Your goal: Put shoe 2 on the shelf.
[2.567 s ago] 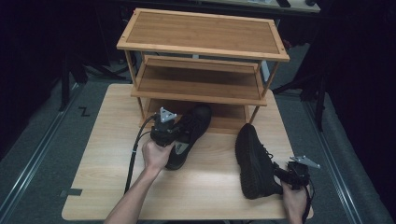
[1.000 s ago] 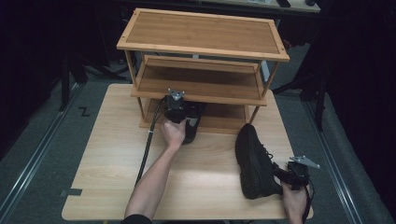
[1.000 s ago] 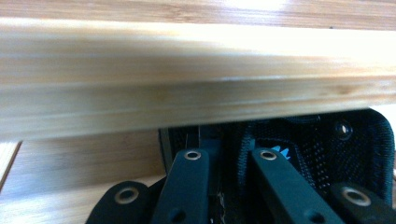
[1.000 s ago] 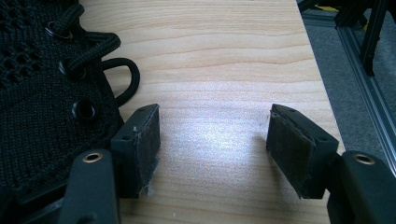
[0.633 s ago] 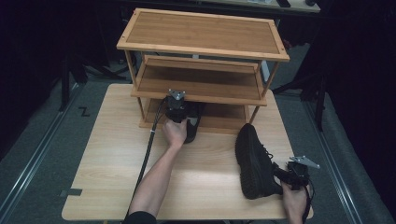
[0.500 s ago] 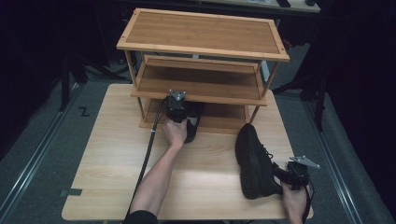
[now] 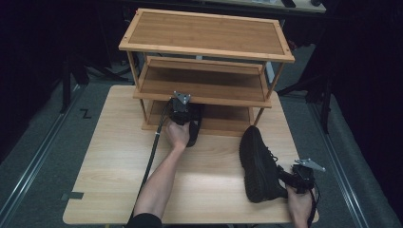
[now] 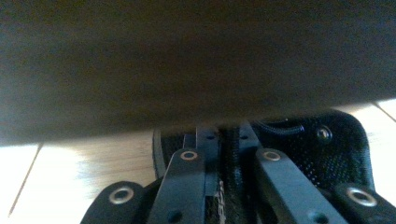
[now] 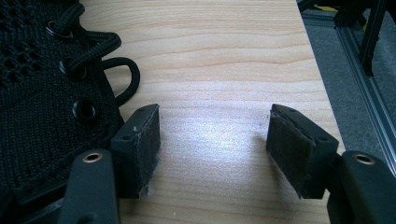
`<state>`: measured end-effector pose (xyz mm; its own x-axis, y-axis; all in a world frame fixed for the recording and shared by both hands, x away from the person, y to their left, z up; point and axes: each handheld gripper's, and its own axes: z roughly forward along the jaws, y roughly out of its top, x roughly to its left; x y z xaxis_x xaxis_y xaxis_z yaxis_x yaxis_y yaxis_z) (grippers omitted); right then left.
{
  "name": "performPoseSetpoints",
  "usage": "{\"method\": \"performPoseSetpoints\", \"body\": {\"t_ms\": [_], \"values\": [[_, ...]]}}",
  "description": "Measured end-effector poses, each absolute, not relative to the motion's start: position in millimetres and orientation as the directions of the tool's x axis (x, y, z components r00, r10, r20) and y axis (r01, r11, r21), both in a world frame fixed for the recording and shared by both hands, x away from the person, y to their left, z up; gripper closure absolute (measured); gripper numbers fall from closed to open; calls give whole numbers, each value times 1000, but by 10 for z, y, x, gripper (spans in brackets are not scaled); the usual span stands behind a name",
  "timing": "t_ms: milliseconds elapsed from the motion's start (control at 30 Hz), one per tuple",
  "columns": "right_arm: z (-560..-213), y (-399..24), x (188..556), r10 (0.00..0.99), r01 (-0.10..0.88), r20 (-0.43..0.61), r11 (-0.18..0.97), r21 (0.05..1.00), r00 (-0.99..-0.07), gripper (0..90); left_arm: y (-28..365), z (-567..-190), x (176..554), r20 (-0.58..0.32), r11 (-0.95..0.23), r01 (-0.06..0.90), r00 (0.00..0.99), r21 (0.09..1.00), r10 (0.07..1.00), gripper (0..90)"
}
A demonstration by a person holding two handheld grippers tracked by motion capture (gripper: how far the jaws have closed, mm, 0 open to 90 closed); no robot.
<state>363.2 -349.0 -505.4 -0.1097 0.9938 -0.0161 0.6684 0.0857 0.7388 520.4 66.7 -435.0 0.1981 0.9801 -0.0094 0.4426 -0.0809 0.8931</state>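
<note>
step in hand looks like seating the left shoe point(image 7: 194, 127) on the rack's point(image 7: 204, 99) bottom shelf, centre of the high view: push it straight in till the heel clears the front edge, keep the gripper low under the middle shelf, and only let go once the sole sits flat. left gripper point(image 7: 182, 114) has its jaws close together, clamped on that shoe's collar. right gripper point(image 7: 298, 176) sits at lower right on the worktop point(image 7: 114, 161), jaws wide apart, one pad point(image 9: 142, 140) just beside the other shoe point(image 7: 259, 164), gripping nothing.
</note>
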Motion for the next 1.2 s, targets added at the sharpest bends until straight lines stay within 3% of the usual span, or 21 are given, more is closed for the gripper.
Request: {"method": "performPoseSetpoints", "body": {"t_ms": [200,567,633,700,800,1200], "values": [[-5054,-3489,3632,994,668,-16,86,739,-110,351,693,-4359,5205,39,-133,429,221,894,975,798],[-5055,-3488,3632,994,668,-18,87,739,-110,351,829,-4347,5156,25,-134,496,220,858,975,750],[-5055,-3488,3632,994,668,-18,87,739,-110,351,853,-4362,5139,17,-135,508,230,851,973,752],[-5055,-3488,3632,994,668,-18,87,739,-110,351,854,-4357,5124,15,-140,507,243,850,970,837],[-5055,-3488,3632,994,668,-18,87,739,-110,351,826,-4352,5116,15,-133,502,233,854,972,870],[-5055,-3486,3629,994,668,-18,88,739,-111,351,799,-4353,5178,-70,-29,446,204,895,977,876]]}}
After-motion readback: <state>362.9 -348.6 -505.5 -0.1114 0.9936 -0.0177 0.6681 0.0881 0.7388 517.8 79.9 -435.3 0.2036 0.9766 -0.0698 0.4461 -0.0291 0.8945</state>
